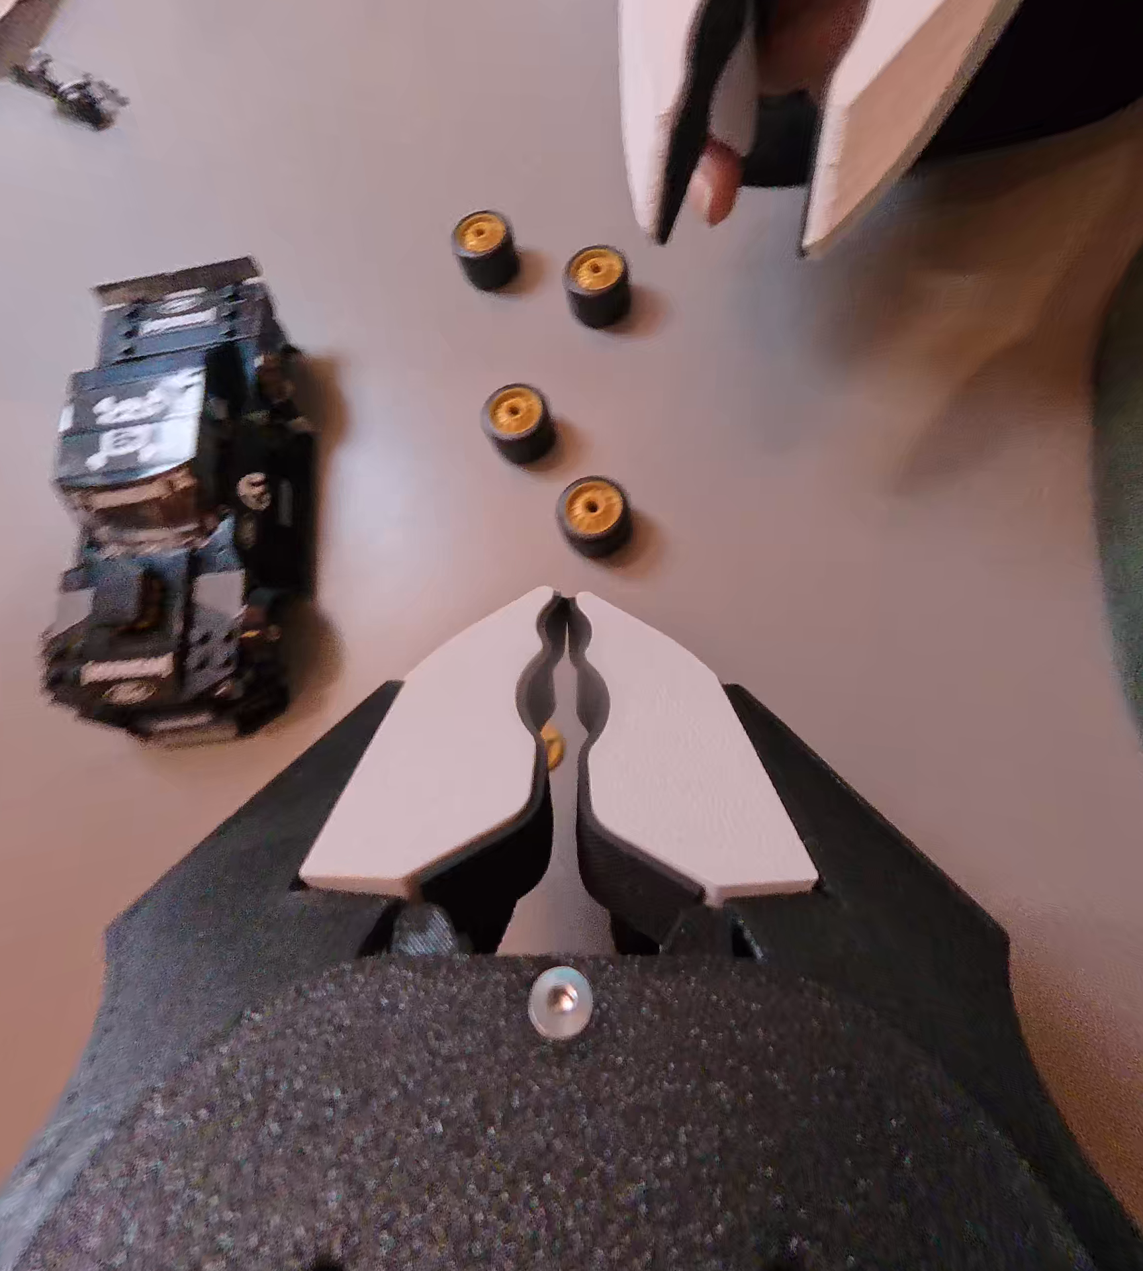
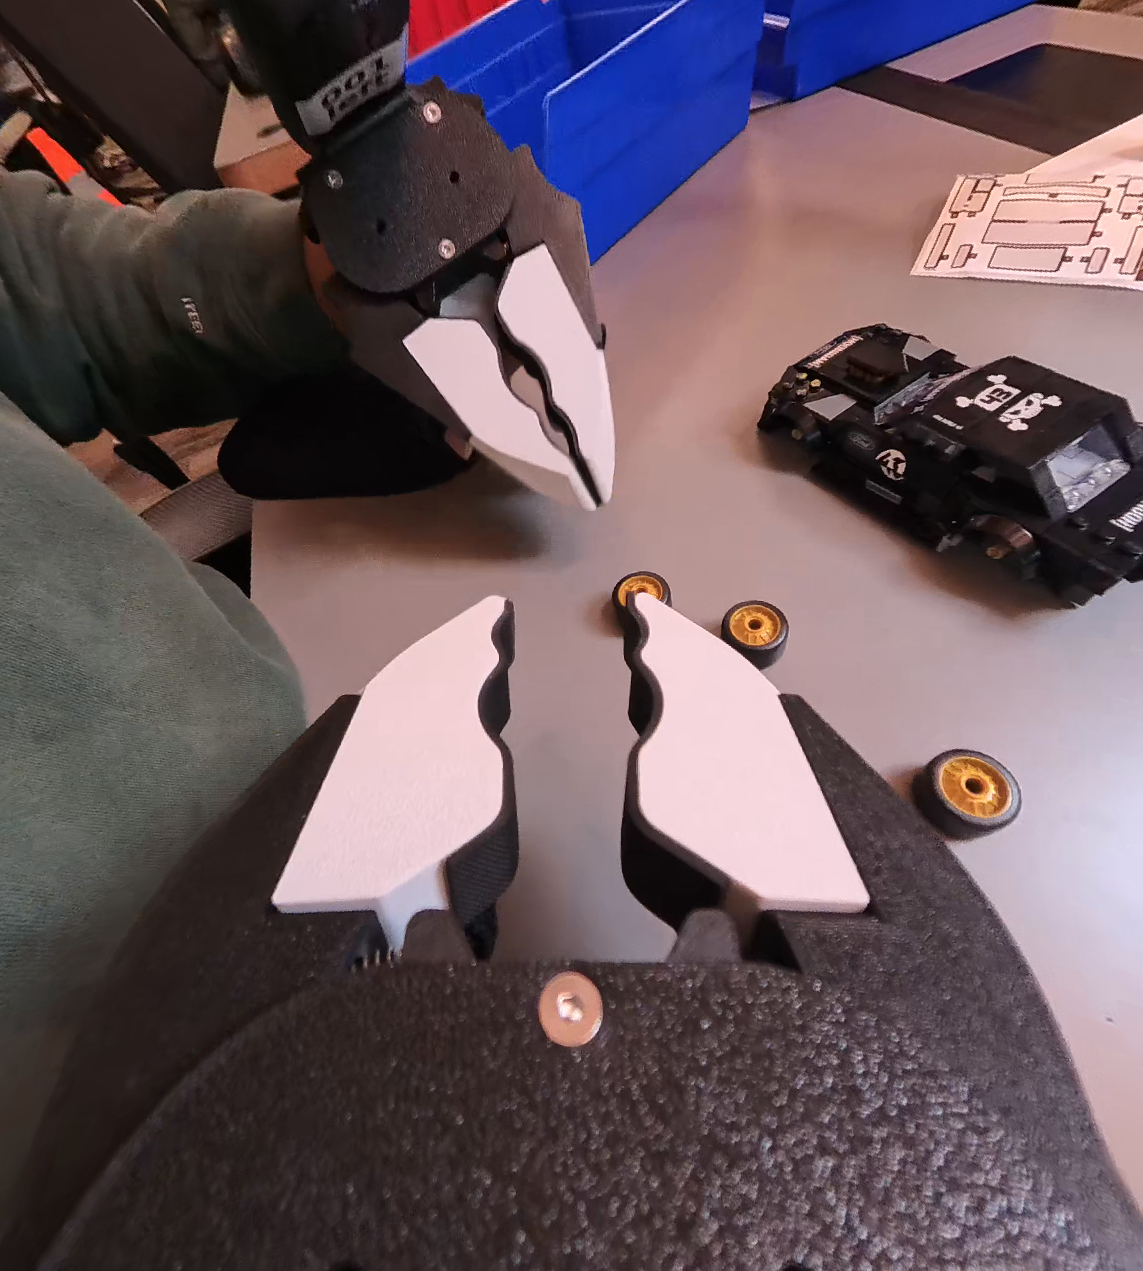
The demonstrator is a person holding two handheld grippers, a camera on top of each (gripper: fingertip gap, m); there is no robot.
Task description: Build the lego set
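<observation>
A black lego car body (image 1: 169, 509) lies on the grey table (image 1: 362, 172), without wheels; it also shows in the right wrist view (image 2: 988, 461). Several black wheels with gold hubs stand loose beside it, the nearest (image 1: 592, 512) just ahead of my left gripper (image 1: 565, 602). The left gripper's tips are shut with nothing between them; it also shows shut in the right wrist view (image 2: 592, 492). A speck of gold (image 1: 552, 746) shows through the gap farther back. My right gripper (image 2: 567, 605) is open and empty over the table, its right fingertip (image 2: 644, 619) in front of a wheel (image 2: 640, 588).
Blue bins (image 2: 623, 103) stand at the table's far edge. A sticker sheet (image 2: 1050, 230) lies beyond the car. Small black parts (image 1: 66, 93) lie at the far left. A person's green sleeve (image 2: 73, 619) fills the left side. The open right gripper (image 1: 733, 241) shows beyond the wheels. The tips of one gripper are about 9 cm away from the tips of the other.
</observation>
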